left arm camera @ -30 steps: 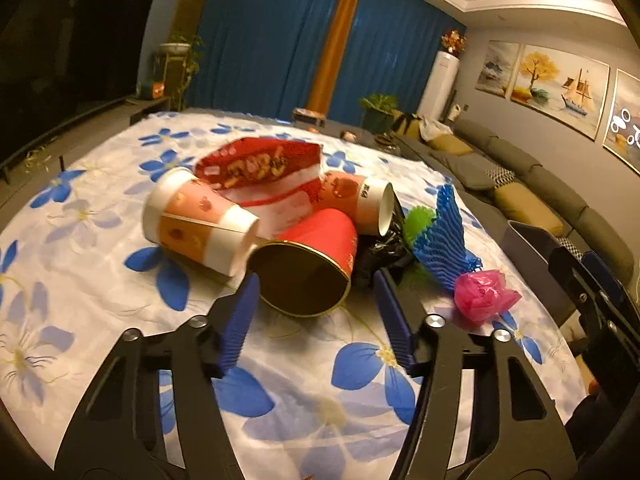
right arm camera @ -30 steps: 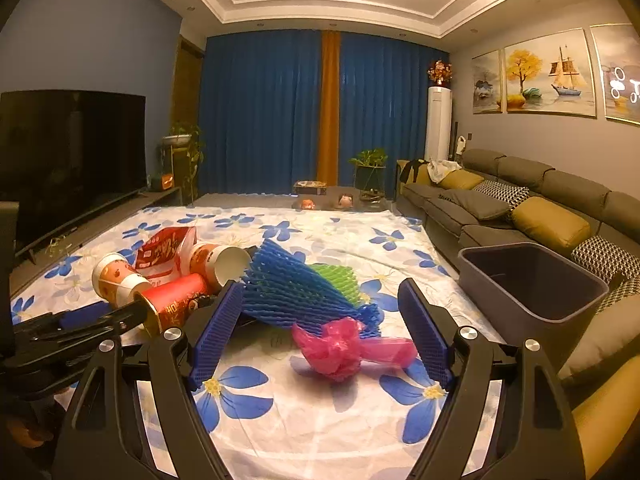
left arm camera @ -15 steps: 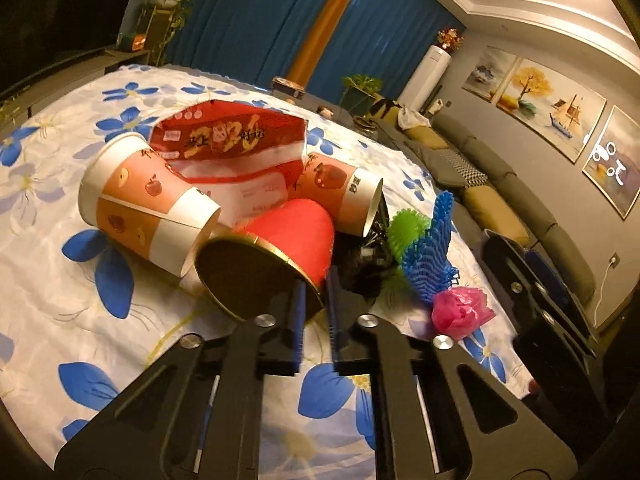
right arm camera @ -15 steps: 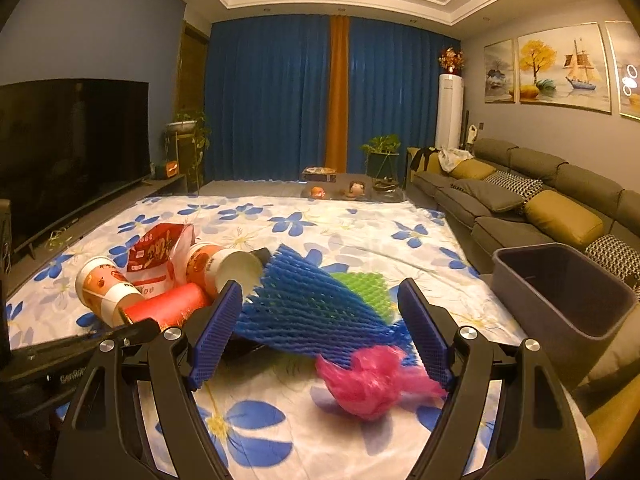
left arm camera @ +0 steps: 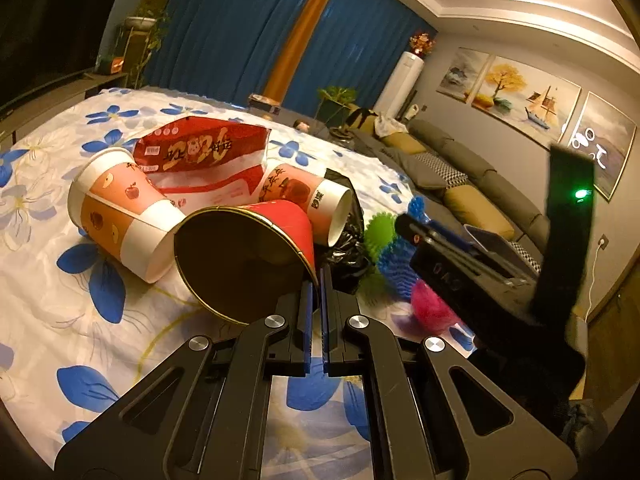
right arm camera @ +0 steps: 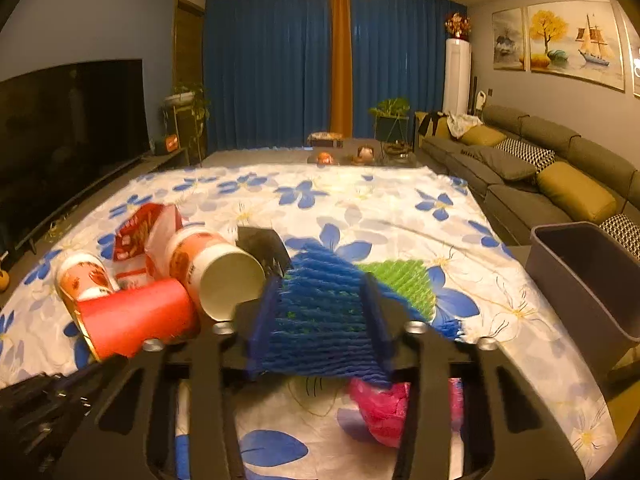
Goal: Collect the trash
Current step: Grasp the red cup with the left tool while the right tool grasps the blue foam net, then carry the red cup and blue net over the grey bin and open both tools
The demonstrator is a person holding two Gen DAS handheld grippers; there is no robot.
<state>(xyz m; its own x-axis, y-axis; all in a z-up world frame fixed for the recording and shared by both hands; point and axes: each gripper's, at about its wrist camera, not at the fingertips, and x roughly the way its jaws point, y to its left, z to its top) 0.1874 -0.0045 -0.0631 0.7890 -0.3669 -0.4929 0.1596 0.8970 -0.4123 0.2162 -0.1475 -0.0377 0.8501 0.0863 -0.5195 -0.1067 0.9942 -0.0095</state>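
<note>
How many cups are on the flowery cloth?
3: a red cup in front, pinched at its rim by the left gripper; two orange-and-white cups lying behind. Others may be hidden.

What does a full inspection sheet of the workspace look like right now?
Surface: floral cloth, wrinkled, trash at its near end.
Job's things: red cup on its side; two paper cups on their sides; snack bag; black bag; blue net; green net; pink bag; grey bin beside the cloth.
Clutter: nothing seen beyond the trash.
Grippers: left gripper shut on the red cup's rim; right gripper closing, pads pressing the blue net.
Cables: one white cable at a wall socket.
Surroundings: sofa, TV, blue curtains, paintings.
</note>
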